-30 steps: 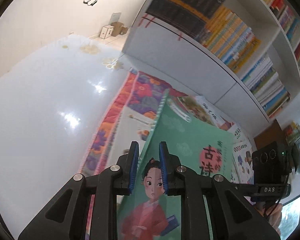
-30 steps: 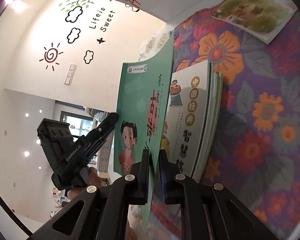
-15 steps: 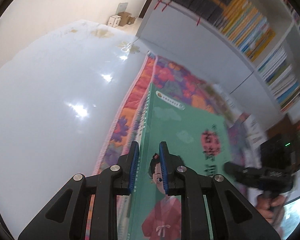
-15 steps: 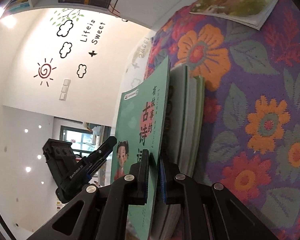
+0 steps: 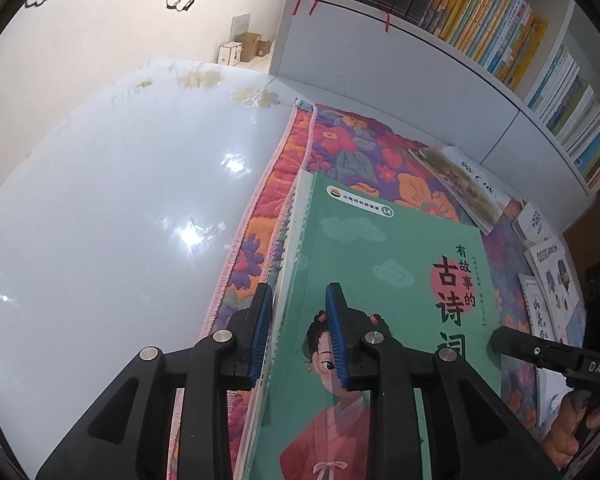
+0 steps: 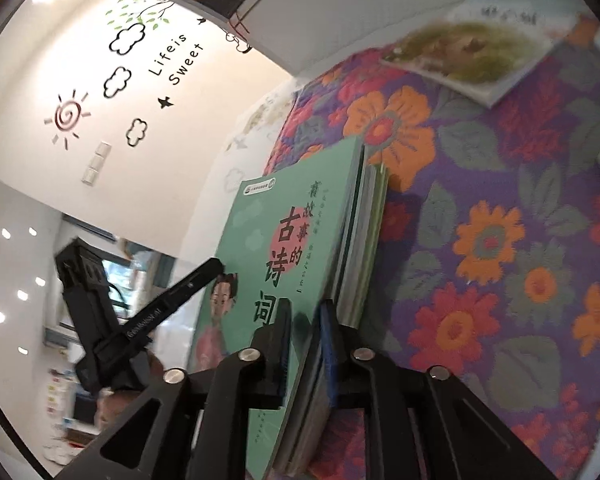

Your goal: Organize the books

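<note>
I hold my left hand-held gripper [image 5: 298,332] over the near edge of the big green book with a girl in a pink robe on its cover [image 5: 380,280]. My right hand-held gripper [image 6: 304,344] is at another edge of the same book. A second ago both were pinched tight on the green book. It stood tipped up in the air, and I could see a white book with a picture under it. Now the green book is down. It lies on top of a small pile of thin books [image 6: 366,240] and hides that white book. The pile rests on the purple mat with orange and red flowers [image 5: 360,152]. The jaws of both hand-held grippers have just been opening a little. They are a bit spread now. The green book is between the blue pads [image 5: 336,332], but I cannot see them squeeze it. In the right view the picture is a little blurry. A thin picture book with a green and brown cover [image 5: 460,184] lies flat on the mat, farther off by the white bookshelf full of books [image 5: 380,60]. A few small white books [image 5: 552,272] lie on the mat near my right hand. Next to the mat is a shiny white surface [image 5: 120,200].
</note>
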A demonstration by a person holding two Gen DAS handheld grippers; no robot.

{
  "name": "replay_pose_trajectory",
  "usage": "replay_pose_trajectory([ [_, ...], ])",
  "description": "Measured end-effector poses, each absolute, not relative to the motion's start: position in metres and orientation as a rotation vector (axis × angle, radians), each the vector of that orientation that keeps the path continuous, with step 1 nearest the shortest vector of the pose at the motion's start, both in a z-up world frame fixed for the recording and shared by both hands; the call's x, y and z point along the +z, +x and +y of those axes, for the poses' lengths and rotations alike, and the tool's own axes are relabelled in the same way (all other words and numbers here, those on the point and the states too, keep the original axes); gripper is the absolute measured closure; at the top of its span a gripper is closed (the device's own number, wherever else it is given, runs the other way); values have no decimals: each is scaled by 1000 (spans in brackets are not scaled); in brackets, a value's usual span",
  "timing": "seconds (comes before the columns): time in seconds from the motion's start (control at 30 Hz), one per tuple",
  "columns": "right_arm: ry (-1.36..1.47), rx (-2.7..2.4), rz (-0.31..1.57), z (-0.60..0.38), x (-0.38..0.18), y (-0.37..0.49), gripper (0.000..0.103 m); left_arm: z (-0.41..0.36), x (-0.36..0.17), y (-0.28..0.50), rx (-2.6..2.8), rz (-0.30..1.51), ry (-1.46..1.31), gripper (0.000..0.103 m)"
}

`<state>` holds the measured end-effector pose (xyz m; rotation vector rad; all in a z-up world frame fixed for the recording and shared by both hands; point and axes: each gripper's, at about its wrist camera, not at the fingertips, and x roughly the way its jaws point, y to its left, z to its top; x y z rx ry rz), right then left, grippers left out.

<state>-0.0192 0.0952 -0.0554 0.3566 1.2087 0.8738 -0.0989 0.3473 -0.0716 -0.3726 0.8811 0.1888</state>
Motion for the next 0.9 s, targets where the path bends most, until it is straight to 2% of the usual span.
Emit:
replay_pose_trajectory([
  [0.03,331,881,1197,100,-54,-19,80,347,-72,-99,191,880,-369,79],
  [0.23,346,855,1204,96,-57,-4,79,349,-70,-100,198,862,-382,79],
  [0.3,358,823,1190,85,-56,-5,74,350,-66,-102,212,843,-366,79],
  [0.37,376,783,1159,70,-51,-7,47,351,-63,-104,227,836,-363,78],
  [0.4,382,775,1146,65,-49,-7,45,351,-62,-104,241,834,-356,78],
  [0.53,351,823,1174,55,-43,-11,46,338,-51,-103,203,823,-351,78],
  [0.67,287,806,1117,24,-25,-15,46,304,-34,-94,137,807,-320,78],
  [0.9,398,638,1027,-97,3,8,46,214,-11,-60,-23,827,-243,78],
])
